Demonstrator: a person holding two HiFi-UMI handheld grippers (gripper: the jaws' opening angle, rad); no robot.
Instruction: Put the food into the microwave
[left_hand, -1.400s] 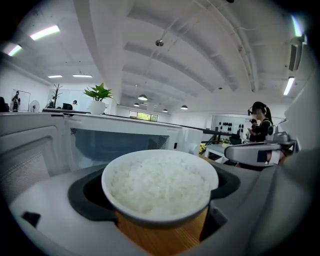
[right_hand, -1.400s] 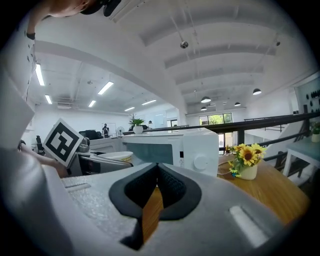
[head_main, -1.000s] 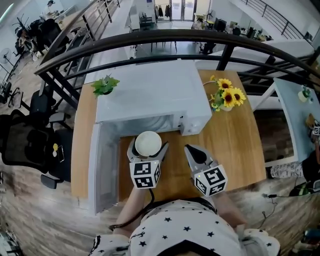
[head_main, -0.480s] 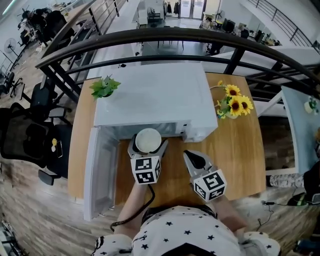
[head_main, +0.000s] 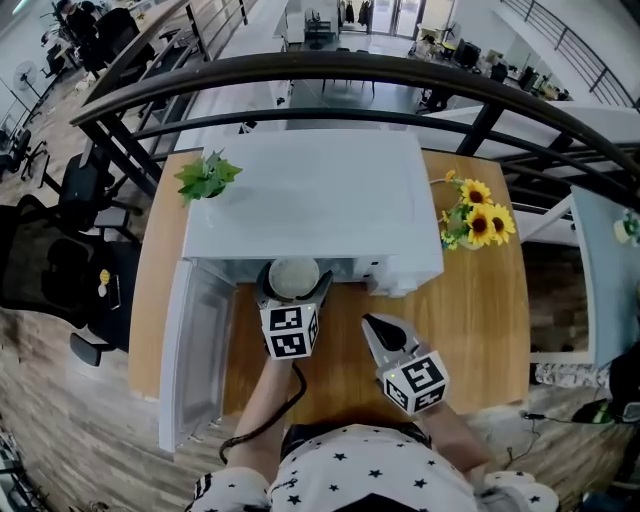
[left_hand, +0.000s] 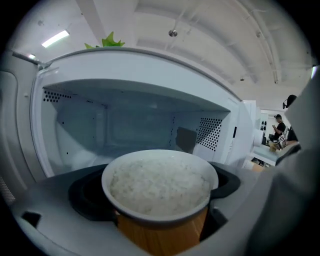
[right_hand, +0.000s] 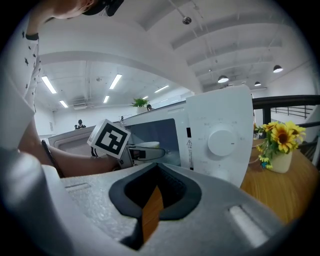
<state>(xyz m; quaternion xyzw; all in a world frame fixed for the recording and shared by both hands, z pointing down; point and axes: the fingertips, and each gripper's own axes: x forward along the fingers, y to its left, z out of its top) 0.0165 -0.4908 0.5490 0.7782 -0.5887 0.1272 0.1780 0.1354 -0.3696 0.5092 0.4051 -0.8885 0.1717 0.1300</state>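
A white bowl of rice (head_main: 293, 273) is held in my left gripper (head_main: 293, 287), whose jaws are shut on the bowl's sides. The bowl sits right at the mouth of the open white microwave (head_main: 315, 195), partly under its top edge. In the left gripper view the bowl of rice (left_hand: 160, 182) fills the foreground, with the empty microwave cavity (left_hand: 130, 125) just beyond it. My right gripper (head_main: 377, 324) hovers over the wooden table to the right of the left one, shut with nothing in it. From the right gripper view, the bowl (right_hand: 145, 145) shows at the oven opening.
The microwave door (head_main: 195, 350) hangs wide open at the left, over the table's left part. A vase of sunflowers (head_main: 478, 225) stands right of the microwave, a small green plant (head_main: 207, 177) at its back left. The wooden table (head_main: 480, 320) ends near my body.
My left gripper has carried the bowl of rice forward, from above the table in front of the microwave to its opening. The right gripper has stayed about where it was.
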